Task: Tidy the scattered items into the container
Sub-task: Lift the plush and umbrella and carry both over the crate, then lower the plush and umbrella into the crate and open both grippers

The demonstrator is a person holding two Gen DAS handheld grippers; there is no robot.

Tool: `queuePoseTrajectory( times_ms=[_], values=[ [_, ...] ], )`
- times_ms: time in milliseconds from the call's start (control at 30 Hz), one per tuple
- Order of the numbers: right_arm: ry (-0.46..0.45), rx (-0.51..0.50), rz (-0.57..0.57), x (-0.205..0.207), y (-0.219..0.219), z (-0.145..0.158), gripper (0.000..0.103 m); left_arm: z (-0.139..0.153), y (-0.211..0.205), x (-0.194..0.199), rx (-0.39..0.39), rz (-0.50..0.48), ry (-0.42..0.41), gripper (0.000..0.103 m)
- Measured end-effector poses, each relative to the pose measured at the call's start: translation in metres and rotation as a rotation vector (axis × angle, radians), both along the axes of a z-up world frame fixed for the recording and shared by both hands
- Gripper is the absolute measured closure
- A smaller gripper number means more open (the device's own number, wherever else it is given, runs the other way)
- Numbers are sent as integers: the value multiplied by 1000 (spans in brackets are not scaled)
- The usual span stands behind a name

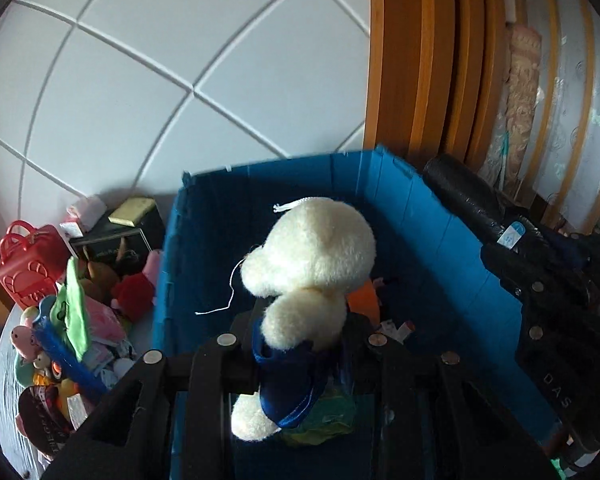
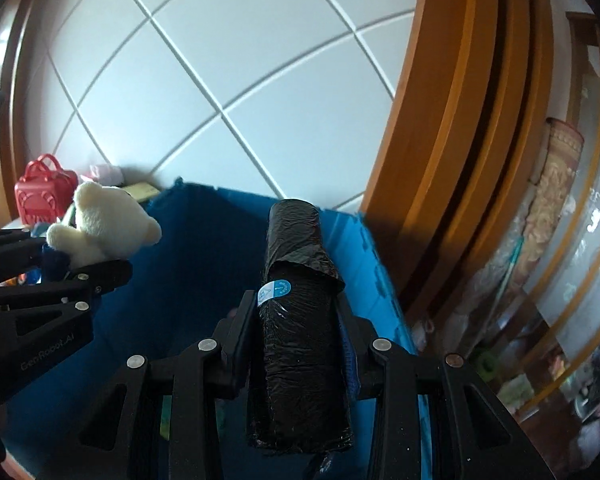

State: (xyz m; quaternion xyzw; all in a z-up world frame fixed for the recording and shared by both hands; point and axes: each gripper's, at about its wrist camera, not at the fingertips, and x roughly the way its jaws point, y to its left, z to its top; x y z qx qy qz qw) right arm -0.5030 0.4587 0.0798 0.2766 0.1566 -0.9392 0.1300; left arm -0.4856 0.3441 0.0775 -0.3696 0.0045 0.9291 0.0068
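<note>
My left gripper [image 1: 300, 332] is shut on a white plush bear [image 1: 312, 256] with a blue ribbon and holds it above the open blue box [image 1: 440, 240]. The bear also shows in the right wrist view [image 2: 104, 224], held by the left gripper [image 2: 80, 268]. My right gripper [image 2: 296, 320] is shut on a roll of black bin bags [image 2: 296, 340] with a blue sticker, above the blue box [image 2: 204, 264]. The roll also shows in the left wrist view [image 1: 472, 204]. A few small items lie on the box floor.
A pile of scattered toys [image 1: 72, 328] lies left of the box on a grey round table [image 1: 4, 400], with a red toy bag [image 1: 28, 268] and a dark box [image 1: 116, 236]. A white tiled wall and a wooden door frame [image 1: 420, 60] stand behind.
</note>
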Motion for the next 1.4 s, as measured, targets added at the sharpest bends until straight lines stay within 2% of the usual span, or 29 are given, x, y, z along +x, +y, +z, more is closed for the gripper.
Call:
queuePoseTrajectory(
  times_ms=[133,300,467,567,667,800,900,1067,1167,1367,1400],
  values=[
    [-164,23,-4,-63,8,-46,67,-59,16,-71,-43,35,-204,76],
    [-401,58,12,-120,3,-115,67,-138,22,-129,-105,91,-456,76],
    [-588,149,0,-151,-8,-185,67,-195,27,-148,-233,90,-586,76],
    [-690,249,-2,-149,-10,-224,67,-223,23,-144,-177,101,-680,76],
    [-775,288,-28,-146,0,-250,67,-238,32,-137,-200,93,-712,76],
    [-806,311,-39,-142,7,-261,67,-248,37,-129,-176,73,-739,74],
    [-818,315,-33,-138,9,-263,67,-257,42,-123,-177,62,-771,70],
    [-838,313,-39,-132,18,-265,67,-264,51,-113,-213,41,-787,44],
    [-851,318,-44,-129,23,-268,67,-263,55,-110,-224,34,-779,33],
    [-867,328,-45,-120,32,-269,62,-264,58,-104,-240,29,-782,33],
    [-866,324,-44,-119,34,-268,57,-263,59,-103,-239,28,-779,33]
  ],
)
